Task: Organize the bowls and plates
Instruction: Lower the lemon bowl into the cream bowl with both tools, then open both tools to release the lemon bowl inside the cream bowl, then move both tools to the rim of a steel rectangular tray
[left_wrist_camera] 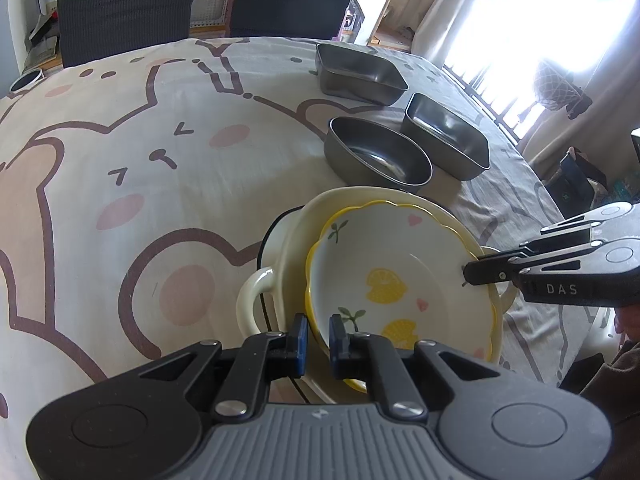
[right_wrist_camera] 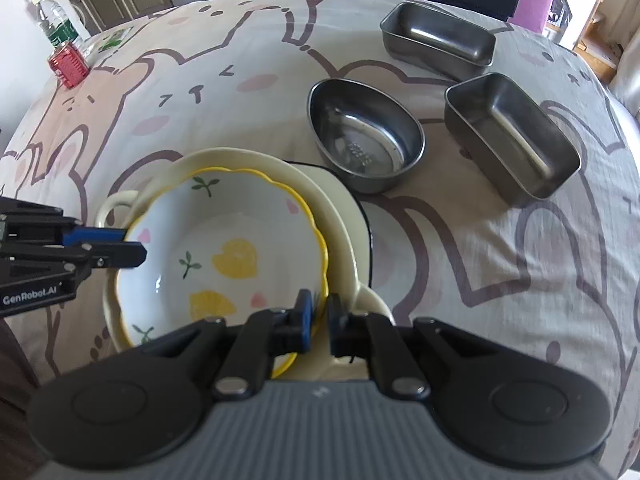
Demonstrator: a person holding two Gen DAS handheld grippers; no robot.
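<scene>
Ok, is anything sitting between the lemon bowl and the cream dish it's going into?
Nothing visible. The yellow-rimmed lemon-print ceramic bowl already sits inside the cream two-handled ceramic dish, with both tongs, left and right, clamped on opposite sides of its rim. The three steel containers stand apart, farther back.

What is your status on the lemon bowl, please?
Left hand-held gripper and right hand-held gripper both shut on lemon bowl rim, opposite sides. Bowl sits in cream handled dish. Three steel containers beyond, clear.

Left tongs (left_wrist_camera: 318, 338) at bottom centre of their own view, jaws nearly closed, clamped on a rim — right tongs (right_wrist_camera: 318, 316) likewise, angled steeply down, entering the left view from the right edge.
</scene>
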